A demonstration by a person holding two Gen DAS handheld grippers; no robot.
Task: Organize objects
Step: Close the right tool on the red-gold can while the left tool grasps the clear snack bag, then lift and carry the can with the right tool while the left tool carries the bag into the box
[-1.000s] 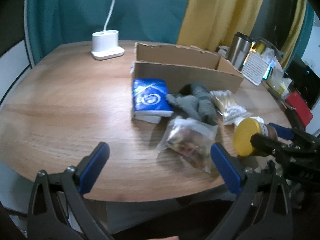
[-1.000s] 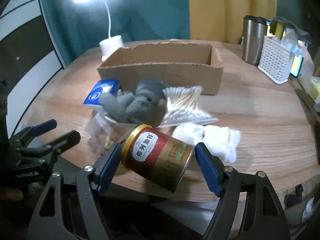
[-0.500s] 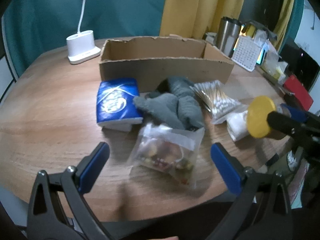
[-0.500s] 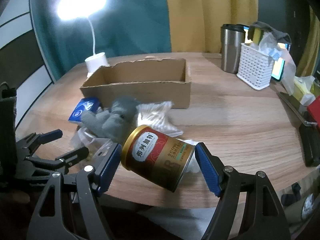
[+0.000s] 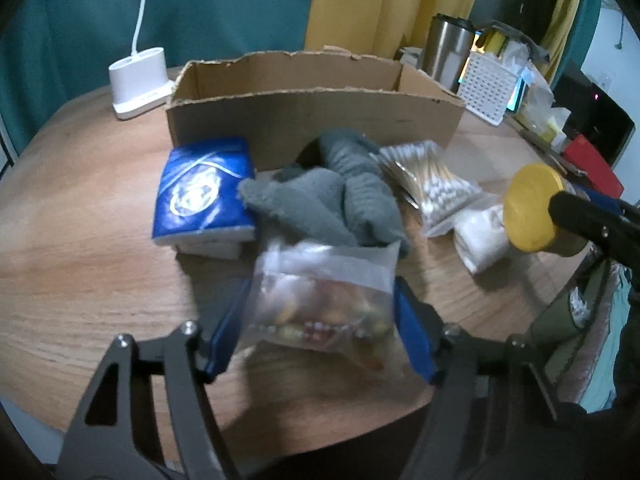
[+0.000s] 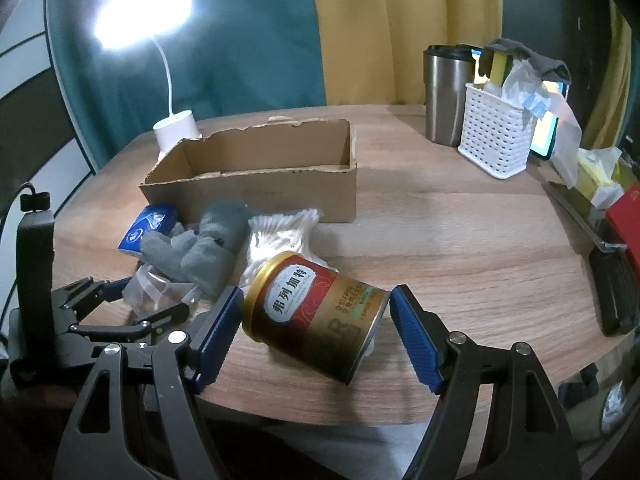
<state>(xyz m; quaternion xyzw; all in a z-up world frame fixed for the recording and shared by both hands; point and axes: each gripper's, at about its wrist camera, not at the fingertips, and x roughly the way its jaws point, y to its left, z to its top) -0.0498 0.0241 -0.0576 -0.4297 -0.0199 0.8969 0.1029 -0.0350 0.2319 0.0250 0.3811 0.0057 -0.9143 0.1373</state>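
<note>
My left gripper (image 5: 320, 332) is shut on a clear zip bag of snacks (image 5: 324, 304) near the table's front edge; the bag also shows in the right wrist view (image 6: 156, 292). My right gripper (image 6: 316, 328) is shut on a red and gold tin can (image 6: 316, 312), held tilted above the table; its yellow lid (image 5: 528, 206) shows in the left wrist view. An open cardboard box (image 6: 256, 176) stands behind. In front of it lie a blue tissue pack (image 5: 204, 196), a grey plush toy (image 5: 332, 196), a bag of cotton swabs (image 5: 432, 184) and a white cloth wad (image 5: 480, 236).
A white lamp base (image 5: 138, 80) stands at the back left. A steel tumbler (image 6: 446, 92) and a white perforated basket (image 6: 500, 132) stand at the back right. A red box (image 6: 626, 220) and dark items lie at the right edge of the wooden table (image 6: 460, 240).
My left gripper moved forward around the snack bag and closed on it. My right gripper kept hold of the can and rose a little, widening its view.
</note>
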